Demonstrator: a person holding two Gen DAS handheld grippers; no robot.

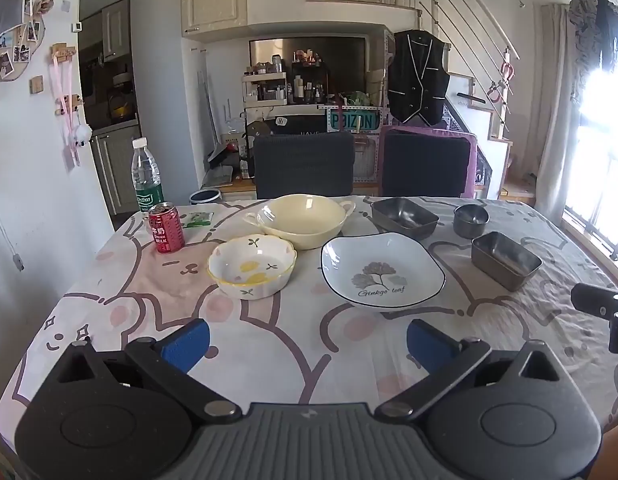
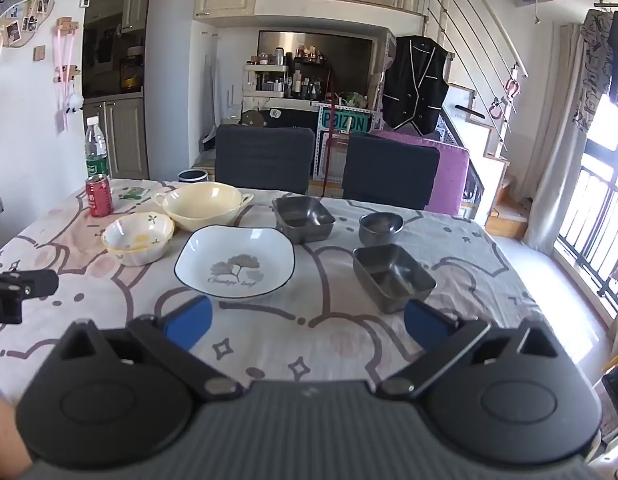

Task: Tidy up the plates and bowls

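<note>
Six dishes stand on the table [image 1: 269, 360], none stacked: one white plate [image 1: 383, 270] in the middle, two ceramic bowls [image 1: 253, 266] toward its left edge, three metal bowls [image 1: 505, 260] toward its right edge. The left gripper [image 1: 309, 344] and the right gripper [image 2: 309, 324] are both wide open and empty.

You are looking at a white tablecloth [image 1: 269, 344] showing pink cartoon bears, a pale yellow two-handled bowl [image 1: 300, 220], a white scalloped bowl [image 1: 252, 266] wearing yellow lemons, a white plate [image 1: 383, 276] carrying a grey ginkgo leaf, dark grey metal tins [image 2: 393, 276], and a red can [image 1: 166, 229].
</note>
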